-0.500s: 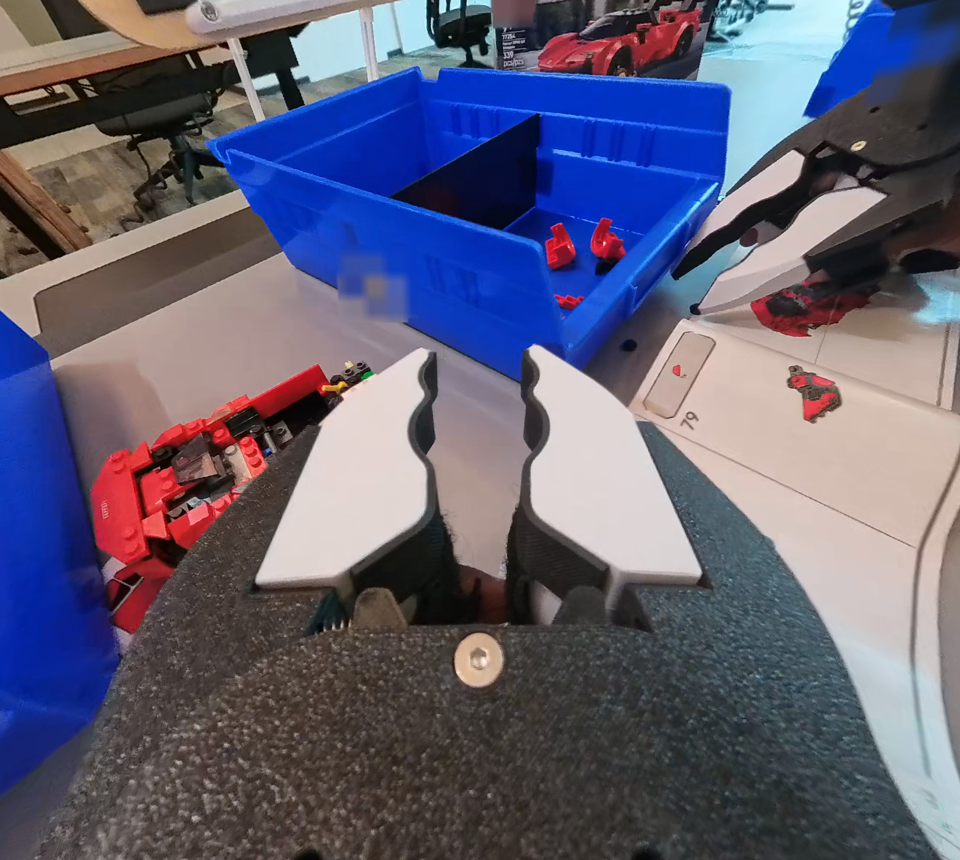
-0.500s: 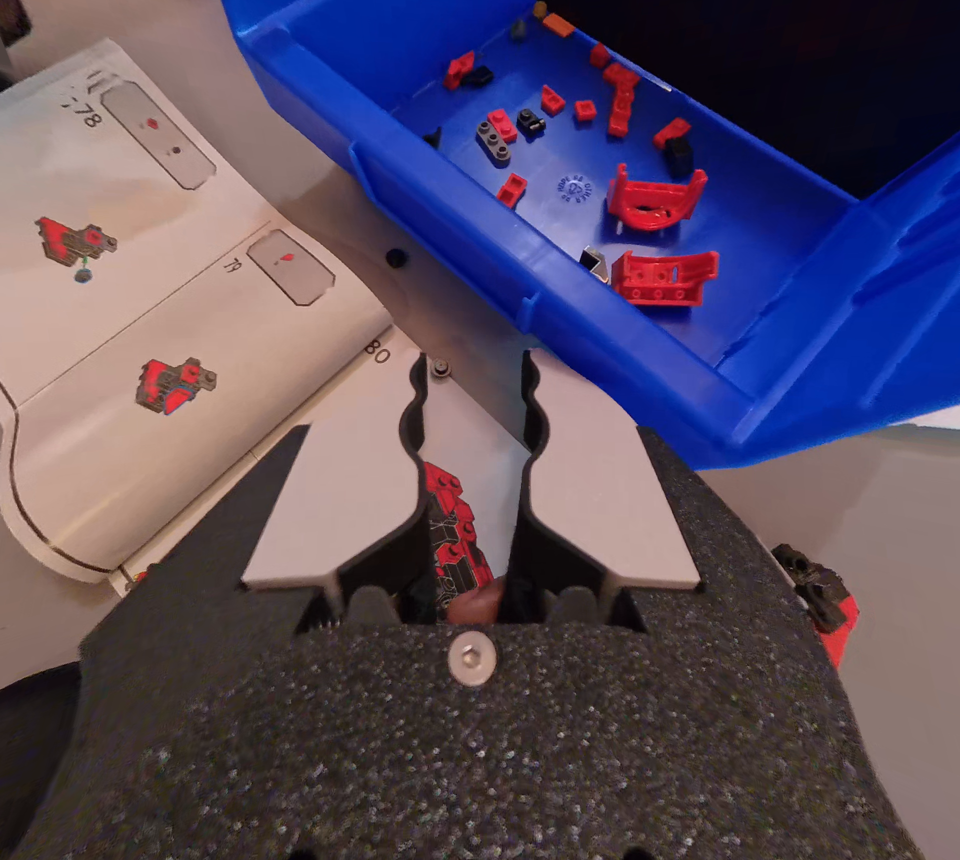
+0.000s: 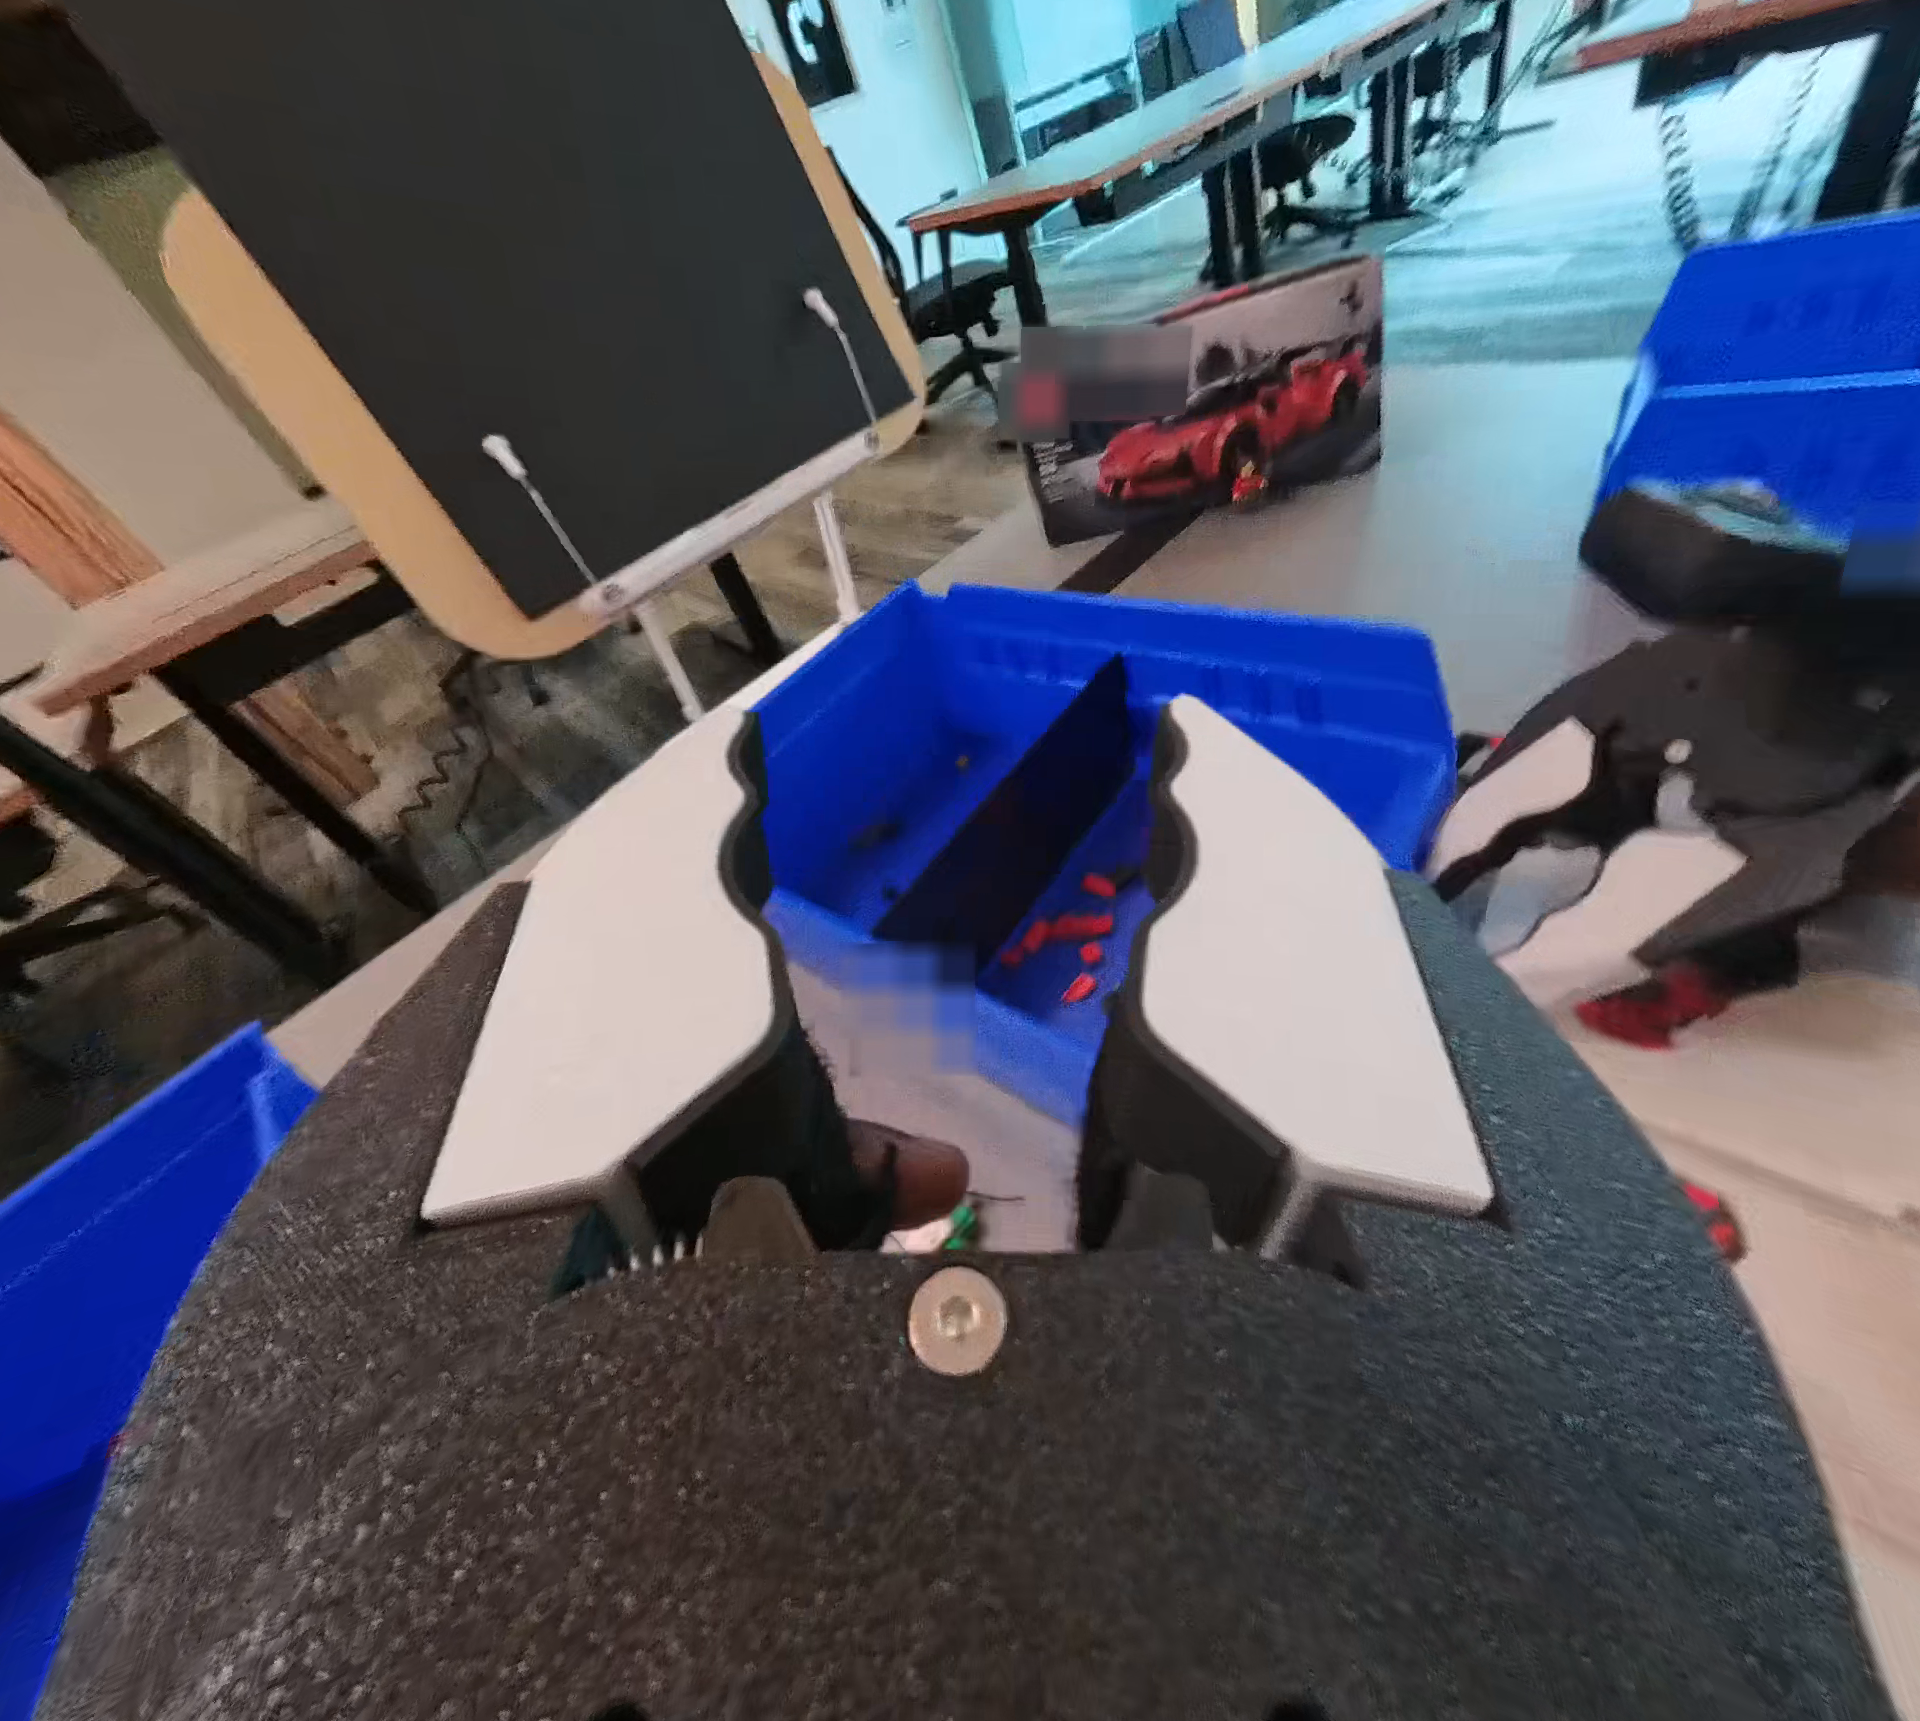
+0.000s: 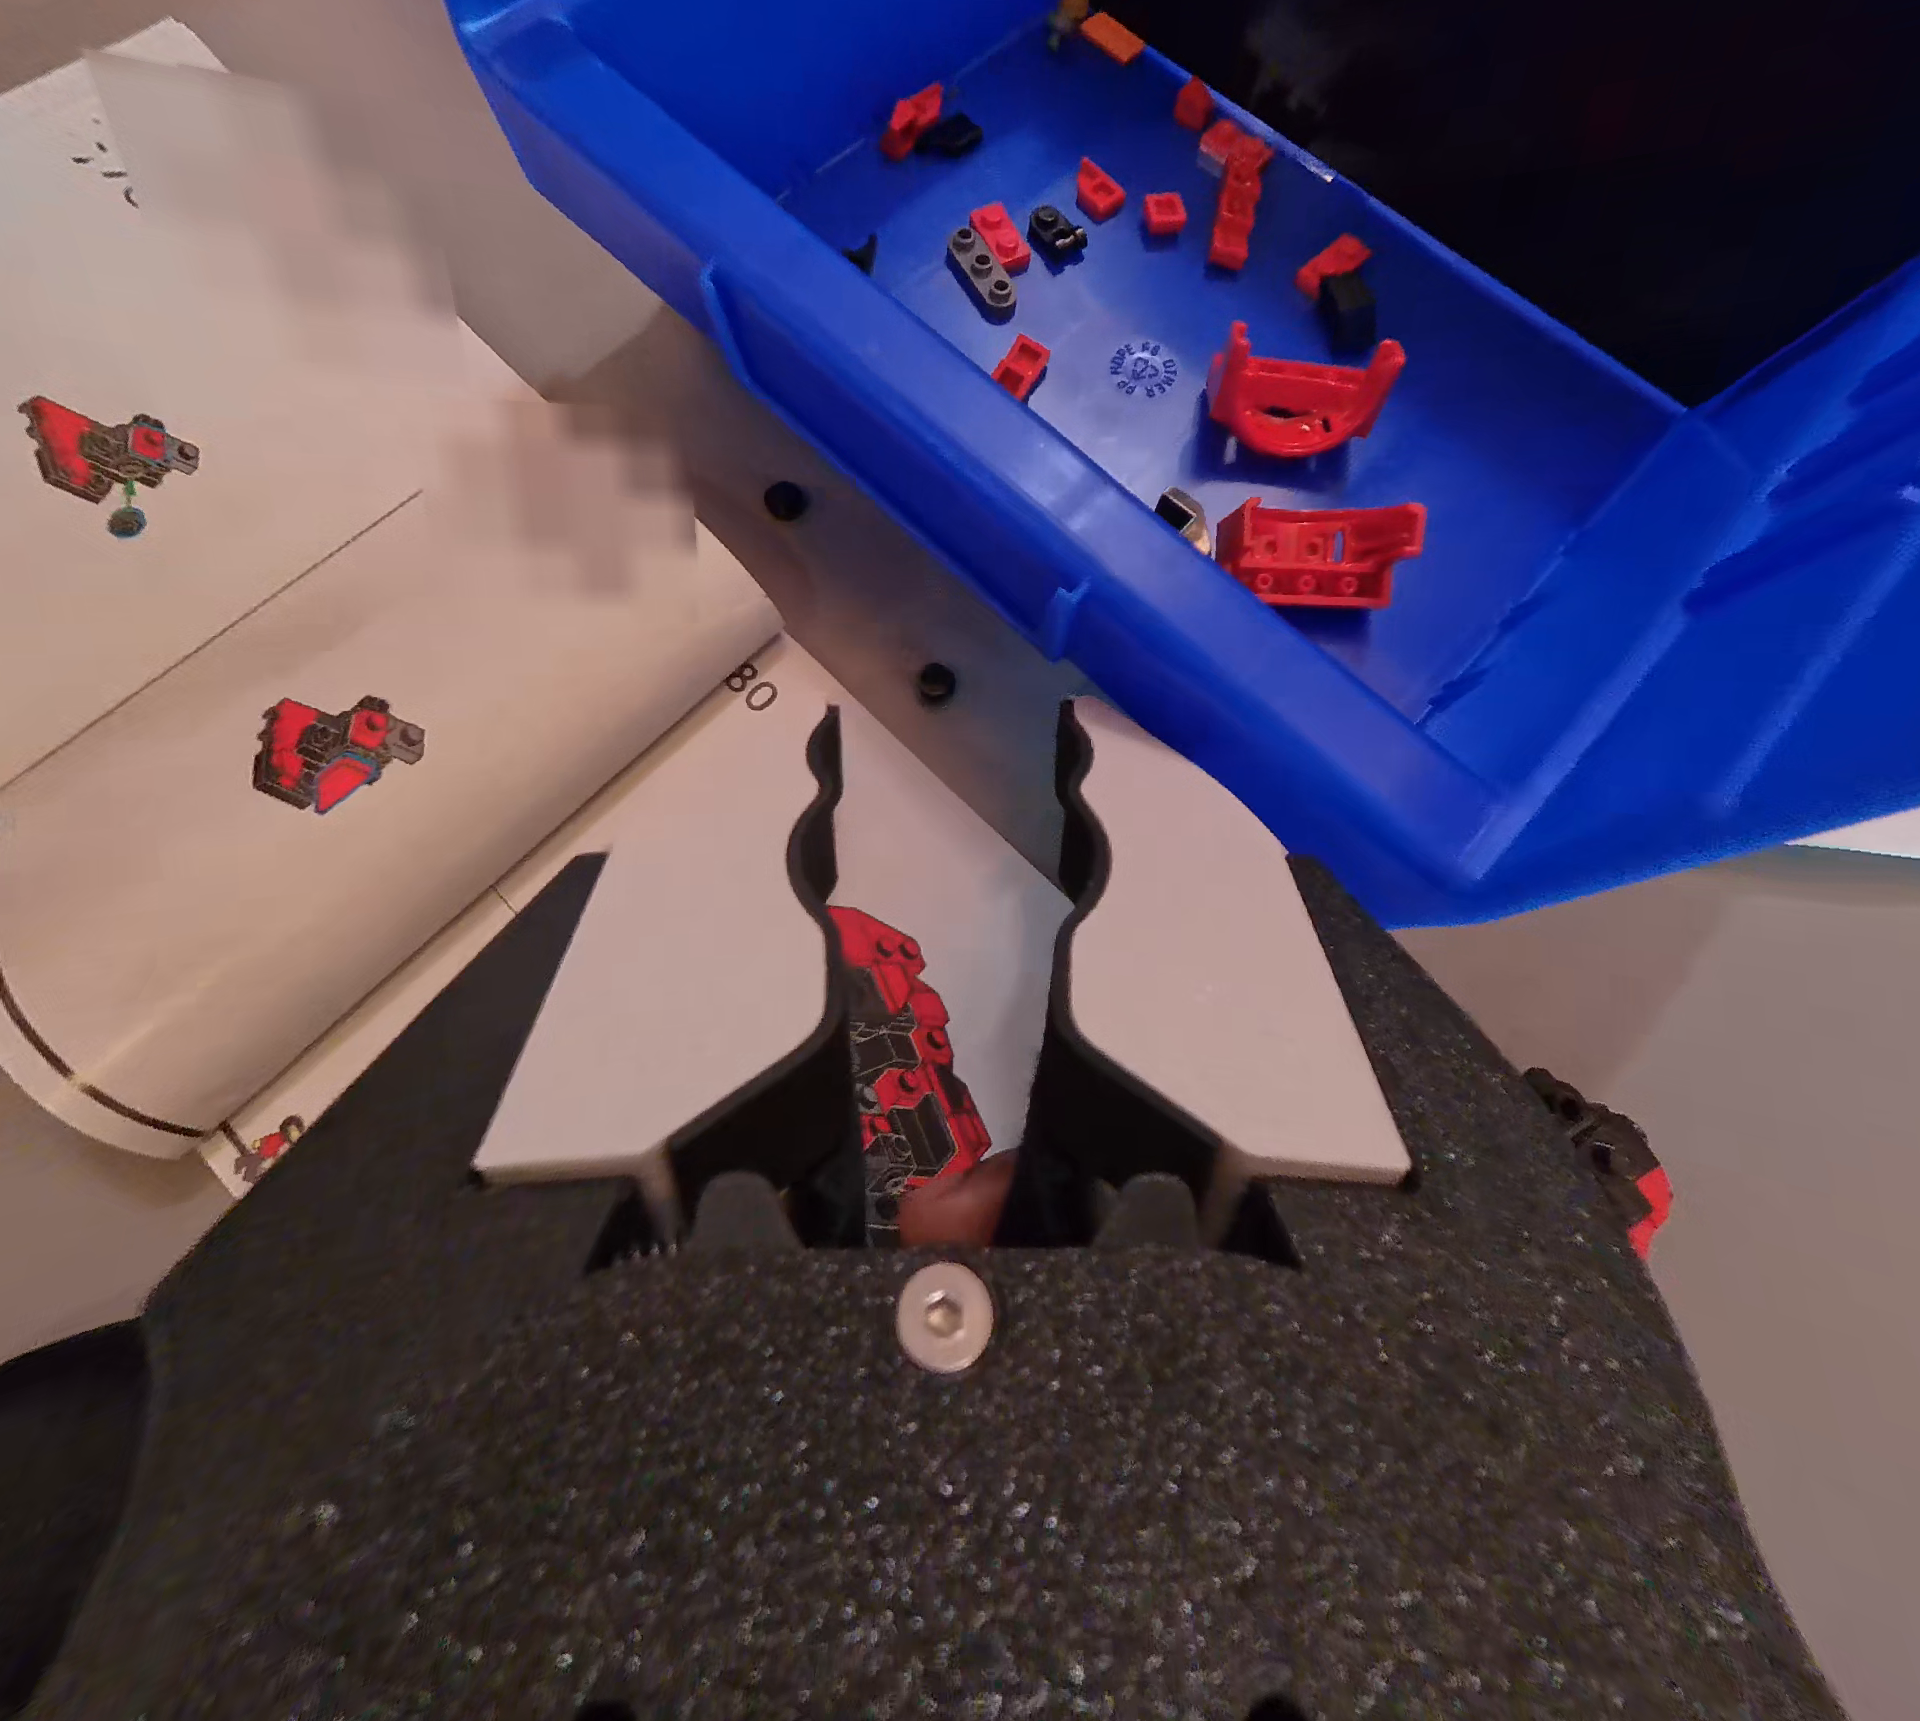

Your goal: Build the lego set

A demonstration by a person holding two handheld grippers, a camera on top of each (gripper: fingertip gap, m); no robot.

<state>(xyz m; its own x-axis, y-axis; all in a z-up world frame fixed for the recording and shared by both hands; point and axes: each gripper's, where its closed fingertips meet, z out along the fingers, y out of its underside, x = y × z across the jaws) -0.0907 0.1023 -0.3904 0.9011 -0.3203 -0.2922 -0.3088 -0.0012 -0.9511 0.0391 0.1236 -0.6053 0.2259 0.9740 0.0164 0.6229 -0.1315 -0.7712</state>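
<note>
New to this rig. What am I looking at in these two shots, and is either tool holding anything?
There is no robot arm: a person holds a two-finger tool in each hand, and a wide-angle camera on each looks forward along its fingers.

The left wrist view shows the left tongs open and empty, raised before a blue bin split by a dark divider. The other tool shows at the right edge. The set's box stands farther back on the table.

The right wrist view shows the right tongs open, with nothing gripped at the tips, over an open instruction booklet. A printed red model shows between the fingers. One bin compartment holds small loose pieces, mostly red, including two larger red curved parts.
</note>
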